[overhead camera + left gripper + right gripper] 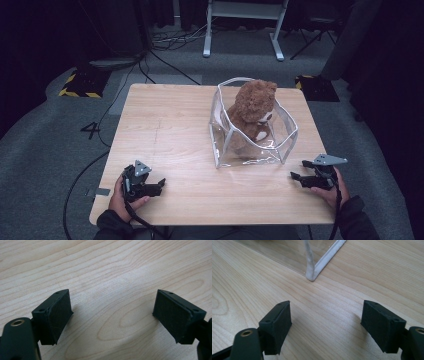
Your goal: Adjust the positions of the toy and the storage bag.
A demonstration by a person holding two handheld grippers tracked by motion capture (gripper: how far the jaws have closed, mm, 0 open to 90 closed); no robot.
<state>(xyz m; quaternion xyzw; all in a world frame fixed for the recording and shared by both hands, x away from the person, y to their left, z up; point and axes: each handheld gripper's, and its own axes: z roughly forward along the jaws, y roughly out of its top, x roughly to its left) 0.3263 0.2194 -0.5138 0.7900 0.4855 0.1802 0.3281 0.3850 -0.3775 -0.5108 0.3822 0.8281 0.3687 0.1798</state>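
Note:
A brown teddy bear point(252, 112) sits upright inside a clear plastic bag point(287, 132) with white edging, at the right middle of the wooden table point(170, 130). My left gripper point(161, 186) rests near the front left edge, open, with bare wood between its pads point(58, 315). My right gripper point(298, 176) is near the front right edge, open, just right of the bag's front corner point(312, 276). Nothing lies between its pads point(279, 326).
Beyond the table are grey carpet, black cables point(165, 60), a white stand's legs point(242, 30) and yellow-black floor plates point(80, 82). Bare tabletop stretches left of and in front of the bag.

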